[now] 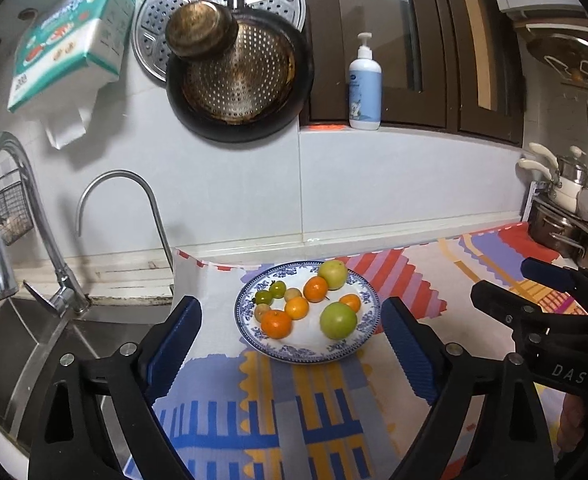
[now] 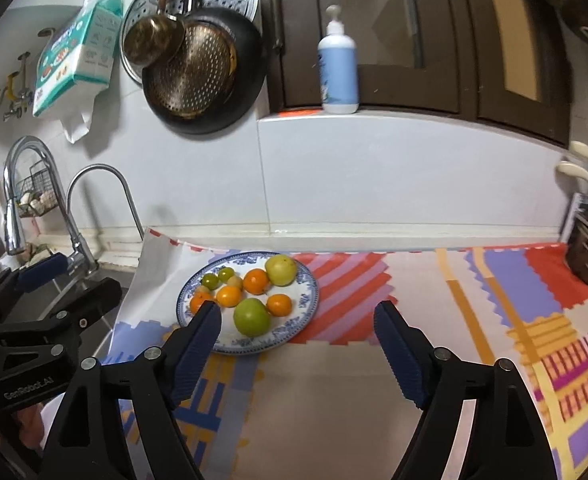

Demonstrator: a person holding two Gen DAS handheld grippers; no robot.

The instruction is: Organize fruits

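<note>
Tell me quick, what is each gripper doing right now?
Left gripper: open, holding nothing.
Right gripper: open, holding nothing.

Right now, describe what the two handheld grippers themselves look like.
The left gripper and the right gripper look alike: black plastic frames with triangular cut-outs and round silver screws, each ending in two fingers faced with ribbed dark-blue pads. White lettering marks the bodies: "GenRobot.AI" on the left gripper seen from the right wrist view, and "DAS" on the right gripper seen from the left wrist view. No cables show.
</note>
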